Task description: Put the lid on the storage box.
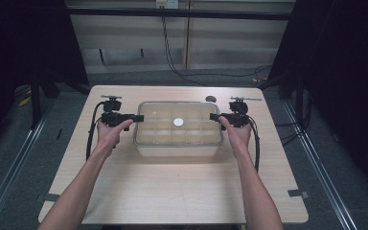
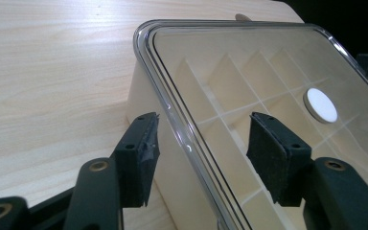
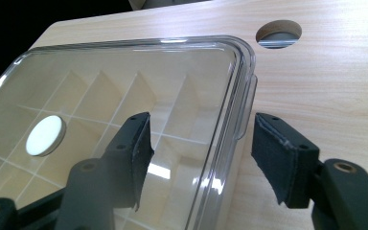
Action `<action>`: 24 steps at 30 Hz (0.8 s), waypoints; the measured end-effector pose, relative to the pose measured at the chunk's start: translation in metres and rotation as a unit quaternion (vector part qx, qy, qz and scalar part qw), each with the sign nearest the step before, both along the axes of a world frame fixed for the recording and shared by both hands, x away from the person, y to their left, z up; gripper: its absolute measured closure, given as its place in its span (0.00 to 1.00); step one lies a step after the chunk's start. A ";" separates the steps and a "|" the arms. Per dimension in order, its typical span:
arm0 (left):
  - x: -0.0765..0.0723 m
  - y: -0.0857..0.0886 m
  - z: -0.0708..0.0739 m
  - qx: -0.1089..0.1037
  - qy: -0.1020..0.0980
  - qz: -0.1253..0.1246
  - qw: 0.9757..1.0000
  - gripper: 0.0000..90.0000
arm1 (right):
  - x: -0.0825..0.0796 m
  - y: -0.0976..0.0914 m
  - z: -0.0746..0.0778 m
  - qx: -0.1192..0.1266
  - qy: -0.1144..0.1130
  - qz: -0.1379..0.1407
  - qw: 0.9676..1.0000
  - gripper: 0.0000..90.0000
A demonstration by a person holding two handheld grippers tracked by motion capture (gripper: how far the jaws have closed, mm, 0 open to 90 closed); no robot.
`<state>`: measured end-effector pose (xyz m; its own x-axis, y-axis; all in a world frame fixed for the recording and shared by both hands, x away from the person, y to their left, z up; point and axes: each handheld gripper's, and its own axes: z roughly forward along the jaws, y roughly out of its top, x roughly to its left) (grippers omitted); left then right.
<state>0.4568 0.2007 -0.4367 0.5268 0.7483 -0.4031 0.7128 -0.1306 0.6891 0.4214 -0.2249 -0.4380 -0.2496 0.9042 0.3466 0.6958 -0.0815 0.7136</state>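
A pale box (image 1: 177, 149) with inner dividers stands mid-table under a clear lid (image 1: 158, 112). On the lid's middle sits a white round disc (image 1: 178, 122). My left gripper (image 1: 139, 117) is at the box's left end. In the left gripper view the left gripper (image 2: 203, 143) straddles the lid's rim (image 2: 172, 110), and the pads stand apart from it. My right gripper (image 1: 214, 116) is at the right end. There the right gripper (image 3: 201, 143) straddles the rim (image 3: 230, 120) the same way, open and not pressing. The disc (image 2: 321, 105) (image 3: 44, 135) lies beyond both.
The wooden table (image 1: 172, 191) has a round cable hole (image 1: 211, 98) (image 3: 279, 32) just behind the box's right corner. Cables trail from both grippers down beside the person's forearms. Bare tabletop lies in front of the box and to both sides.
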 end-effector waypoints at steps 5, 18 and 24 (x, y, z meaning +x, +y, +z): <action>-0.007 0.006 0.004 -0.006 -0.005 -0.002 1.000 0.43 | -0.005 -0.002 0.006 0.003 -0.014 0.013 1.000 0.41; -0.039 0.018 0.022 0.015 -0.047 -0.018 0.999 0.39 | -0.038 0.000 0.033 0.003 -0.068 0.046 0.997 0.36; -0.055 0.020 0.030 0.033 -0.068 -0.034 0.997 0.37 | -0.055 -0.002 0.035 0.005 -0.069 0.048 0.996 0.36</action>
